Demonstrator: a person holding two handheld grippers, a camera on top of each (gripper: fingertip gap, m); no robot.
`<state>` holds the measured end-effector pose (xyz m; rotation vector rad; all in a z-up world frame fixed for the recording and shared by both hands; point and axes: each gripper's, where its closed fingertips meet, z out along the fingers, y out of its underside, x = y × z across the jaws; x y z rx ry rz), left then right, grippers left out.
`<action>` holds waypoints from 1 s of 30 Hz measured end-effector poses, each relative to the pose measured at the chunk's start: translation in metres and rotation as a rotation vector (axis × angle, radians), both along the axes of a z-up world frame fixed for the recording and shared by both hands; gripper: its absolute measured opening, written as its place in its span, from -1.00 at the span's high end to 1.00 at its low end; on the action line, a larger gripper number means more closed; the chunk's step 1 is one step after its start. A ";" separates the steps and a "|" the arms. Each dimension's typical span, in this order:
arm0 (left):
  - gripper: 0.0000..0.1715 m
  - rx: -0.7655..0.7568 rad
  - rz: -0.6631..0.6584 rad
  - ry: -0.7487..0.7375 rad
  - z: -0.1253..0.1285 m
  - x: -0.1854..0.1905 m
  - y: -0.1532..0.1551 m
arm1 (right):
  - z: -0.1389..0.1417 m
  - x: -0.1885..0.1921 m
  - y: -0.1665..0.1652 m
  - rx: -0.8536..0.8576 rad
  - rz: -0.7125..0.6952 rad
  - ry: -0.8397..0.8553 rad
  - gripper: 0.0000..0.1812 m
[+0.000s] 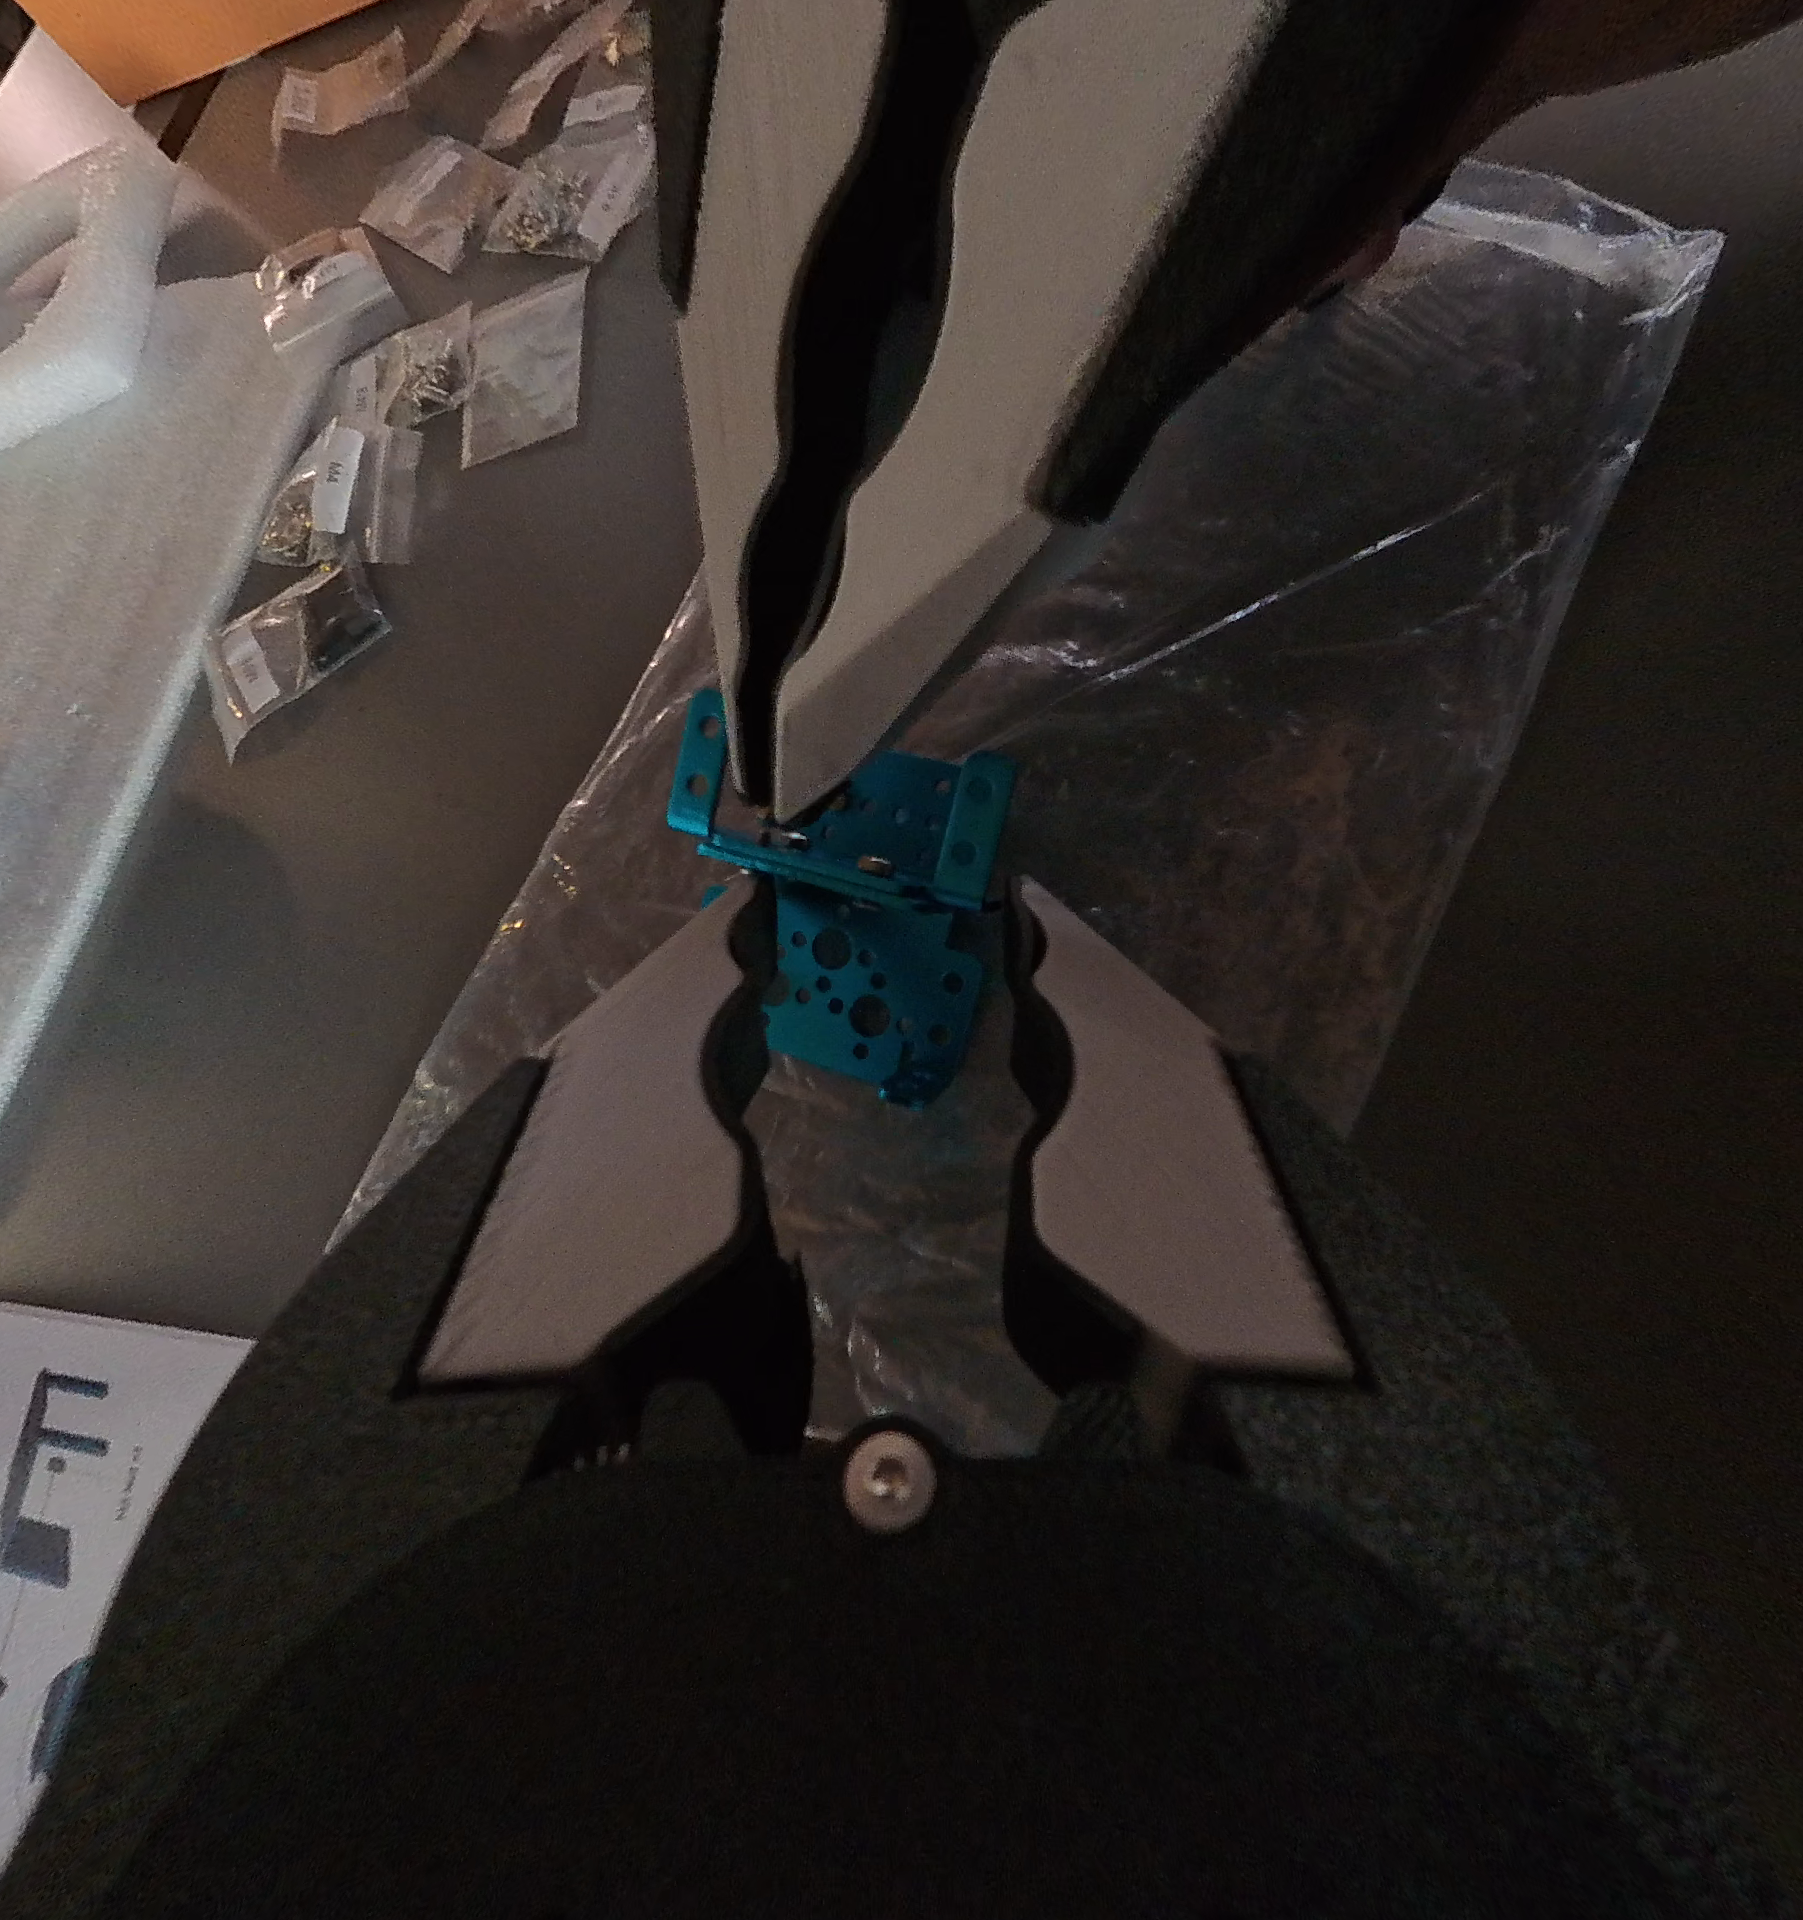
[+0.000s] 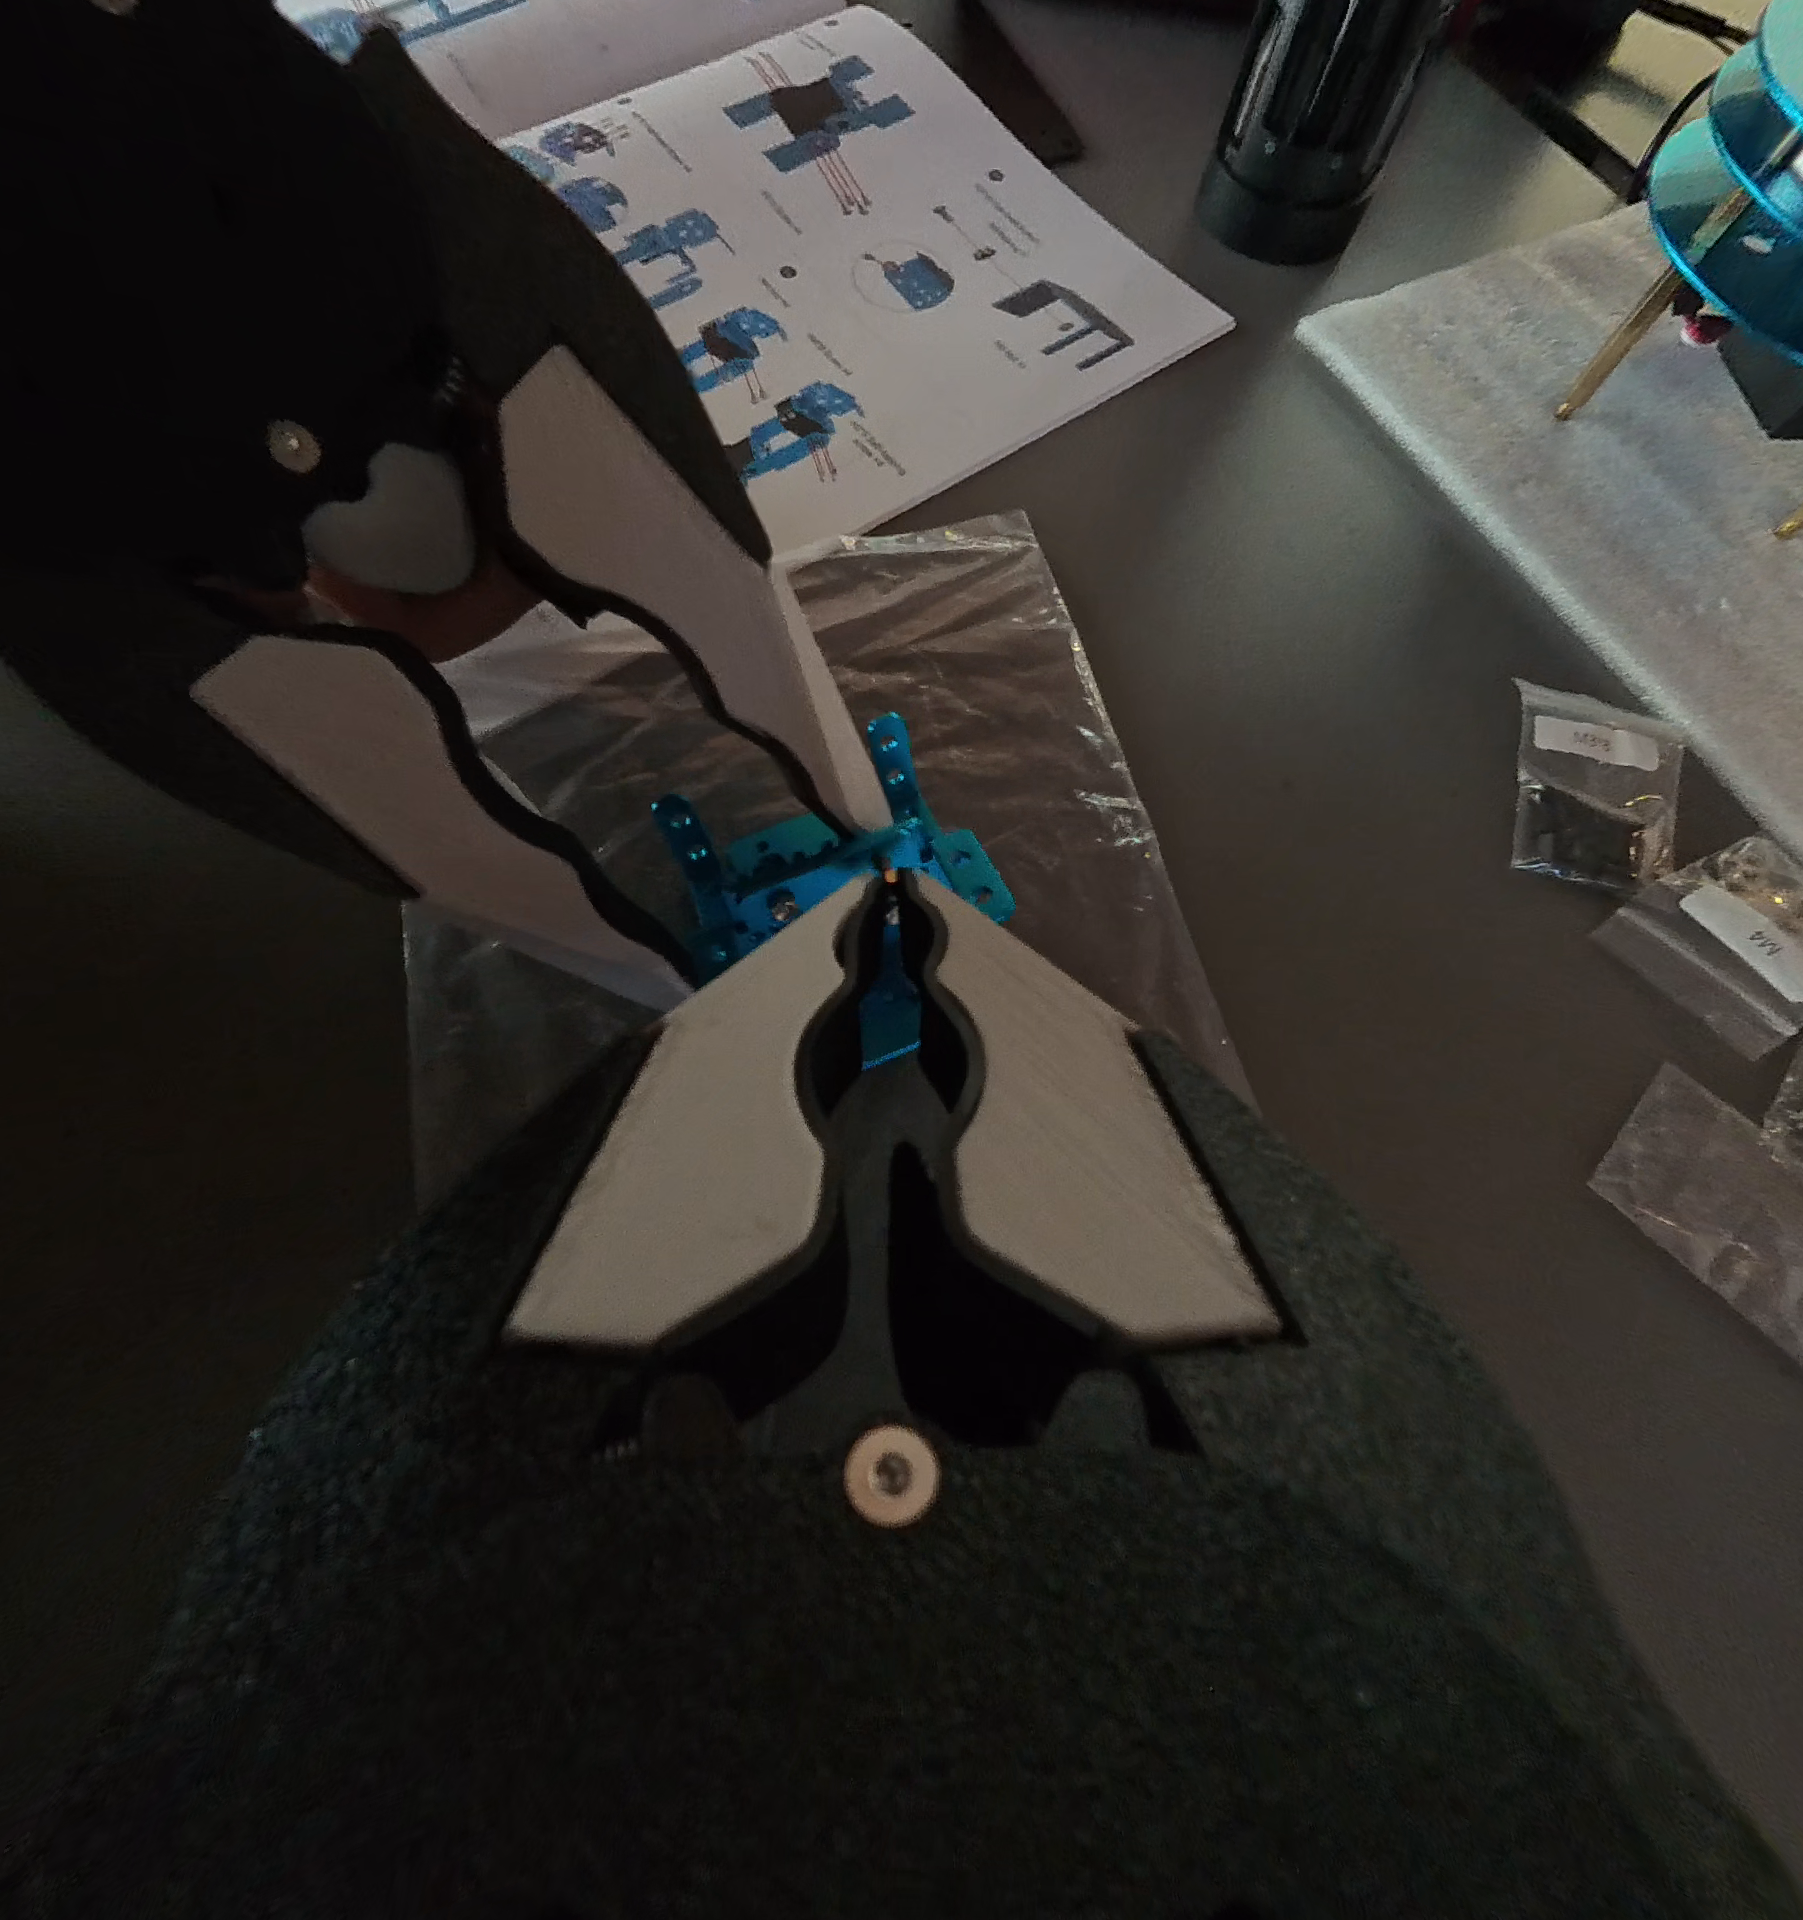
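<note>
A blue perforated metal bracket (image 1: 855, 997) made of two joined pieces hangs above a clear plastic bag (image 1: 1292, 727). My left gripper (image 1: 886, 883) is shut on the bracket's lower plate, one finger on each side. My right gripper (image 1: 762, 805) comes in from the top of the left wrist view, its tips pressed together on the bracket's upper plate beside an upright flange. In the right wrist view my right gripper (image 2: 892, 878) is shut on a small brass-coloured piece at the bracket (image 2: 762, 894). The left gripper (image 2: 772, 883) reaches in from the upper left.
An open instruction booklet (image 2: 876, 260) lies beyond the bag (image 2: 980, 675). Several small bags of fasteners (image 2: 1707, 935) lie at the right. A white foam sheet (image 2: 1603, 416) bears a blue round assembly (image 2: 1780, 208) on brass standoffs. A dark cylinder (image 2: 1302, 125) stands at the back. Both grippers' tips are close together, under 4 cm apart. Left tips and right tips are each some 25 cm from the blue round assembly (image 2: 1780, 208).
</note>
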<state>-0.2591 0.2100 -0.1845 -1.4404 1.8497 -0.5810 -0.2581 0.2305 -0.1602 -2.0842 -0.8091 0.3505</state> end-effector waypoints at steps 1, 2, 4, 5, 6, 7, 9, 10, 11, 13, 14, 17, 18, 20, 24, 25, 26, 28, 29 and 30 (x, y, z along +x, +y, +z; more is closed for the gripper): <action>0.49 0.001 0.000 0.002 0.000 0.000 0.000 | 0.000 0.001 0.000 0.009 -0.012 -0.014 1.00; 0.49 0.001 -0.001 0.002 0.000 0.000 0.000 | 0.000 0.002 0.001 0.025 -0.023 -0.025 0.98; 0.49 0.001 -0.002 0.001 0.000 0.001 -0.001 | 0.000 0.002 0.002 0.041 -0.030 -0.036 1.00; 0.49 0.002 -0.002 0.000 0.000 0.001 -0.001 | 0.000 0.002 0.003 0.052 -0.031 -0.038 0.99; 0.49 0.003 -0.001 0.000 0.000 0.002 0.000 | 0.001 0.001 0.003 0.056 -0.029 -0.039 0.99; 0.49 0.004 0.000 0.001 0.000 0.002 0.000 | 0.001 0.001 0.003 0.058 -0.029 -0.043 0.99; 0.49 0.003 -0.002 0.000 0.000 0.002 -0.001 | 0.001 0.000 0.002 0.064 -0.019 -0.046 0.99; 0.49 0.004 -0.003 0.000 0.000 0.002 -0.001 | 0.001 0.000 0.001 0.067 -0.013 -0.046 1.00; 0.49 0.005 -0.004 0.000 0.000 0.002 -0.001 | 0.001 -0.001 0.001 0.068 -0.008 -0.047 1.00; 0.49 0.008 -0.002 0.001 0.000 0.003 -0.001 | 0.001 -0.002 0.000 0.066 -0.001 -0.044 1.00; 0.49 0.007 -0.002 0.000 0.000 0.003 -0.001 | 0.001 -0.002 0.000 0.061 0.000 -0.041 1.00; 0.49 0.009 -0.003 0.000 0.000 0.003 -0.001 | 0.001 -0.002 -0.001 0.035 0.003 -0.014 0.99; 0.49 0.011 -0.004 0.000 0.000 0.003 -0.001 | 0.001 -0.002 -0.002 0.028 0.004 -0.004 0.99; 0.50 0.012 -0.004 0.000 0.000 0.003 -0.002 | 0.001 -0.002 -0.003 0.013 0.009 0.016 0.97; 0.49 0.011 -0.005 0.000 0.000 0.003 -0.002 | 0.000 -0.002 -0.004 -0.003 0.009 0.034 0.97; 0.49 0.013 -0.005 0.000 0.000 0.003 -0.002 | 0.000 -0.002 -0.003 -0.003 0.009 0.034 0.97; 0.49 0.013 -0.004 0.000 0.000 0.003 -0.002 | 0.000 -0.002 -0.003 -0.003 0.009 0.033 0.97; 0.49 0.013 -0.005 0.000 0.000 0.003 -0.002 | 0.000 -0.001 -0.003 -0.008 0.005 0.037 0.98; 0.49 0.013 -0.005 0.000 0.000 0.003 -0.002 | 0.000 -0.002 -0.003 -0.014 0.007 0.044 0.97; 0.49 0.014 -0.005 0.000 0.000 0.003 -0.002 | 0.000 -0.002 -0.003 -0.016 0.007 0.047 0.97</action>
